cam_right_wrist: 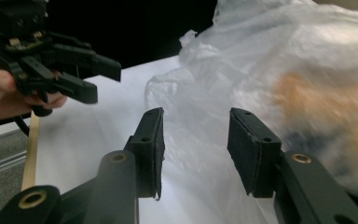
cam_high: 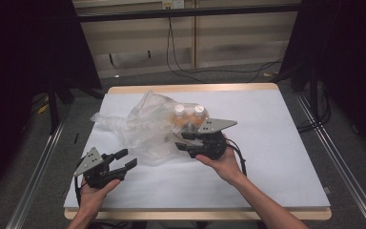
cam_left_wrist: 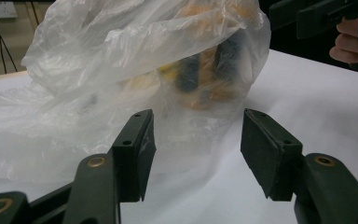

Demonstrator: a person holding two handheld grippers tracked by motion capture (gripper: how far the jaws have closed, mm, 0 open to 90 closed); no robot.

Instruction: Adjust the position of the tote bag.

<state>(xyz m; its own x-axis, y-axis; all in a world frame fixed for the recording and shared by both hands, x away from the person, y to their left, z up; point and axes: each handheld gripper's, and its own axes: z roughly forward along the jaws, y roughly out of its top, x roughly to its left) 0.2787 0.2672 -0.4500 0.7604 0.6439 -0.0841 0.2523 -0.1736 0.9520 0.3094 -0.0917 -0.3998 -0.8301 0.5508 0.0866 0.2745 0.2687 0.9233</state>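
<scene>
A crumpled clear plastic bag lies on the white table top, left of its middle. Inside it stand two bottles with white caps and orange contents, seen blurred through the film. My left gripper is near the front left corner, open and empty. Its jaws point at the bag with its hem just ahead of the left gripper. My right gripper is at the bag's front right side, open. In its own view the right gripper has thin film in the gap, and the pads do not press it.
A wooden rim edges the table. Black curtains stand at both sides, and cables lie on the floor beyond the far edge. Metal rails run along the table's left and right. The table's right half is bare white surface.
</scene>
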